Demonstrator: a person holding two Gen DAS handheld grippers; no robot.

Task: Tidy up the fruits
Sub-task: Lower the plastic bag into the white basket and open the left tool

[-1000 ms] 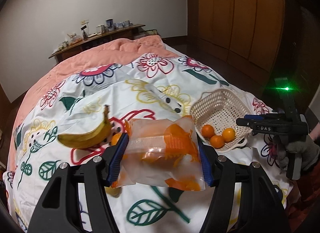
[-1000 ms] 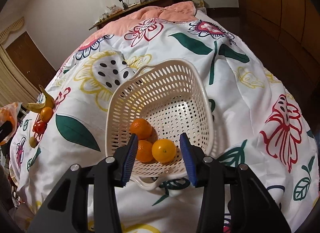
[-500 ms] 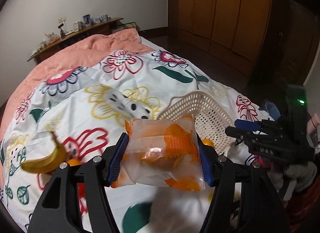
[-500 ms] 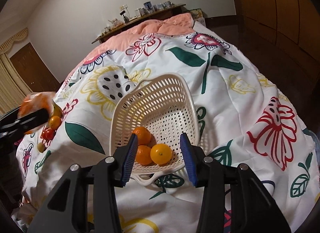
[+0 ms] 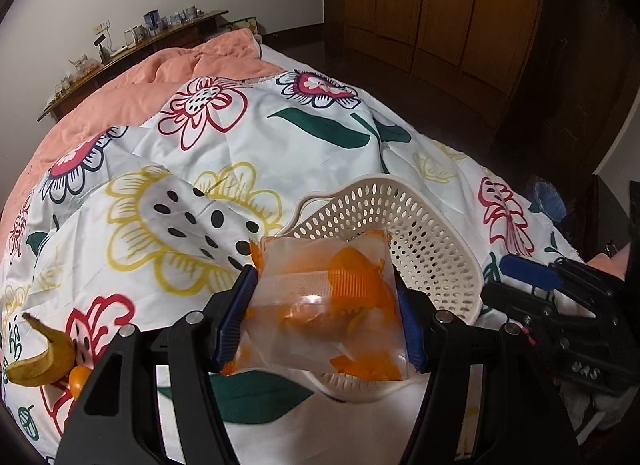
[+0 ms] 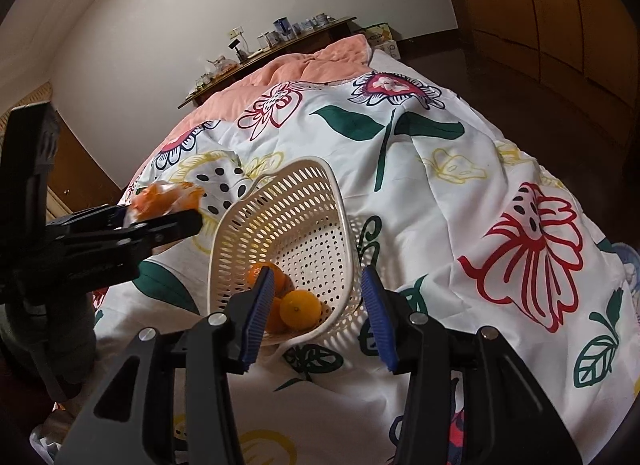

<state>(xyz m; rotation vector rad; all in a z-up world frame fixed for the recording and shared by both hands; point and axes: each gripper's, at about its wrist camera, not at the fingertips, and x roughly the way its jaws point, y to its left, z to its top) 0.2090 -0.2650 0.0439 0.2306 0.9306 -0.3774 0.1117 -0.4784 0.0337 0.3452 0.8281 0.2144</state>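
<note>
My left gripper (image 5: 322, 285) is shut on a clear plastic bag (image 5: 320, 305) of orange fruit pieces, held in the air over the near left side of the white perforated basket (image 5: 432, 233). From the right wrist, that bag (image 6: 164, 197) and the left gripper (image 6: 160, 221) show to the left of the basket (image 6: 280, 201). Three oranges (image 6: 300, 309) lie at the basket's near end. My right gripper (image 6: 318, 277) hovers open over the basket's near rim with nothing between its pads. A banana (image 5: 40, 361) and a small orange (image 5: 78, 377) lie at the far left.
The basket rests on a flower-printed bed cover (image 5: 320, 125), with a pink blanket (image 5: 160, 77) beyond it. A wooden shelf with jars (image 5: 140, 45) runs along the back wall. A wooden wardrobe (image 5: 460, 5) stands on the right past dark floor.
My left gripper has carried the bag to the right, from beside the banana to over the basket. The right gripper has drawn back slightly and tilted; its jaws look about the same.
</note>
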